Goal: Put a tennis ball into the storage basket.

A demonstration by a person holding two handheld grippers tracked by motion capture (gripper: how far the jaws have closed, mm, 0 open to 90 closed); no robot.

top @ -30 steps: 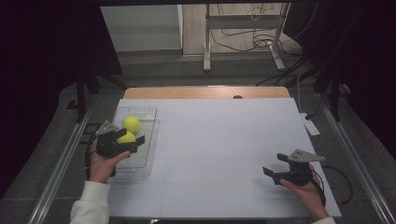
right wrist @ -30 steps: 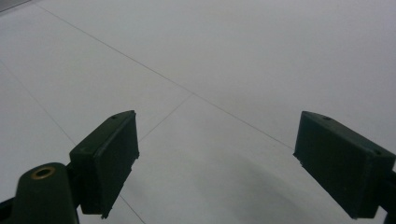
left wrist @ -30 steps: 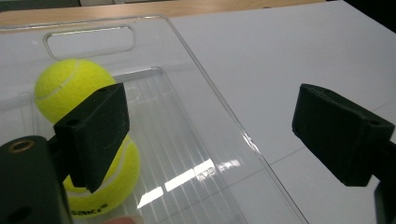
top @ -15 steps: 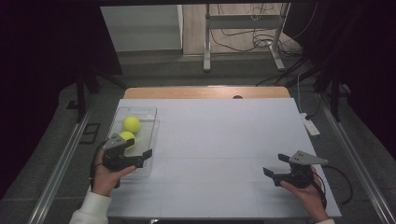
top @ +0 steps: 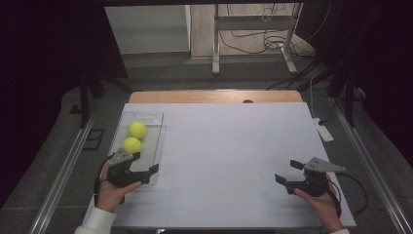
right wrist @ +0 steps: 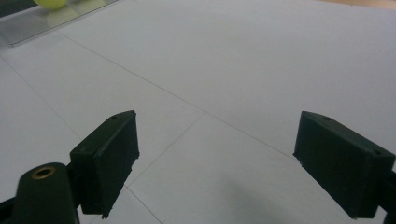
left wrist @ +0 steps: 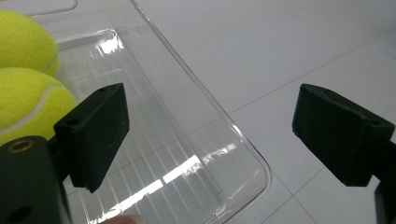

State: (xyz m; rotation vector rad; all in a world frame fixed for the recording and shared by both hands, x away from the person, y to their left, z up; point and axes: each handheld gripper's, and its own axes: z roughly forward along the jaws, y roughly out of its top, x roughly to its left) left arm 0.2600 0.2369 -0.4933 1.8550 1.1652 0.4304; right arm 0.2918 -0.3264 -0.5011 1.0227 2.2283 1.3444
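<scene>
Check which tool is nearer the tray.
Left. The left tool hovers at the near end of the tray; the right tool sits far across the table.

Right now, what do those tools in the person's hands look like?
Each hand holds a black gripper: left gripper, right gripper. Both carry a grey three-cornered plate on top and end in two blocky black jaws. A black cable trails from the right one. White sleeves cover the wrists.

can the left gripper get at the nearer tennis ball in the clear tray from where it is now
Probably yes. The left gripper hangs open over the near end of the clear tray, and the nearer tennis ball lies just beyond its fingers. Nothing covers the ball; the second ball sits right behind it, so a grasp from above looks easiest.
</scene>
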